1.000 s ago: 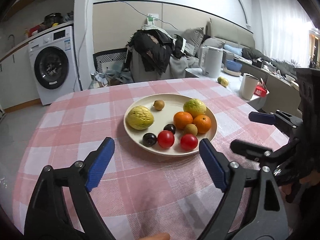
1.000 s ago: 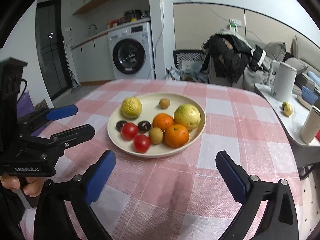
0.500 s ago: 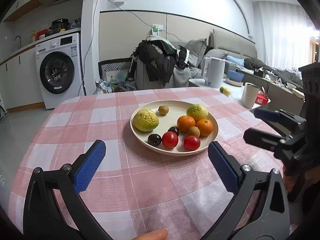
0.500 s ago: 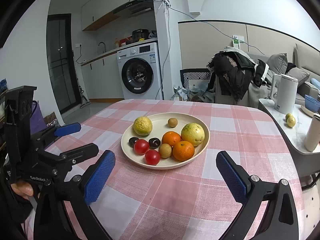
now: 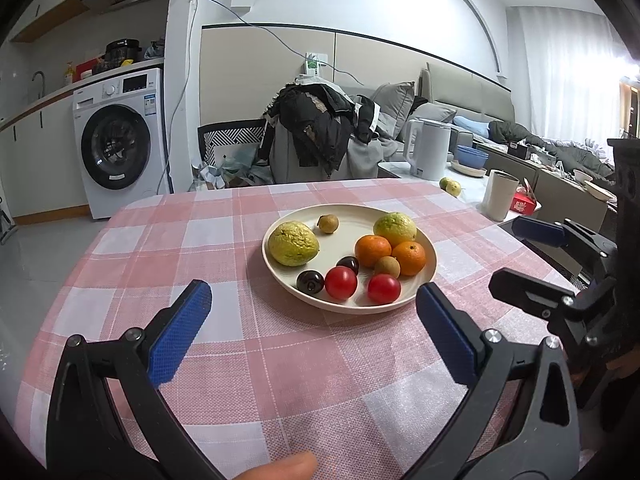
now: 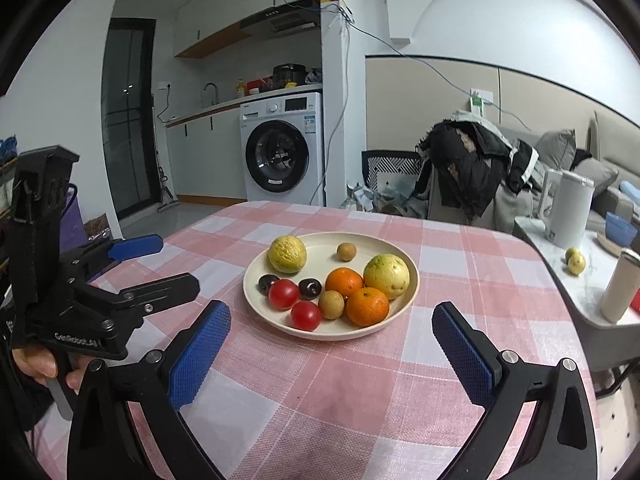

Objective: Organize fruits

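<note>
Left wrist view
- My left gripper (image 5: 312, 316): jaws spread wide, nothing between them, hovering over the pink checked tablecloth (image 5: 280, 360) just short of the plate.
- Plate (image 5: 430, 280): cream, round, on the table ahead of my fingers, carrying all the fruit.
- Fruit I see: 2 yellow-green guavas (image 5: 293, 243), 2 oranges (image 5: 373, 251) touching each other, 2 red tomatoes (image 5: 341, 283), 2 dark plums (image 5: 310, 281), 2 small brown round fruits (image 5: 328, 224).
- My right gripper (image 5: 532, 260): at the right edge, seen side-on, fingers apart, pointing toward the plate without touching it.
- Background: washing machine (image 5: 120, 144) at left, white kettle (image 5: 430, 154) on a side counter at right.

Right wrist view
- My right gripper (image 6: 332, 330): blue pads wide apart, empty, held above the cloth near the plate's (image 6: 412, 280) front rim.
- Fruit layout: tomatoes (image 6: 306, 315) and plums (image 6: 310, 289) front left, oranges (image 6: 367, 306) front right, 1 guava (image 6: 386, 271) behind them, the other guava back left.
- My left gripper (image 6: 160, 264): at left, held in a hand (image 6: 40, 364), fingers parted, clear of the plate.
</note>
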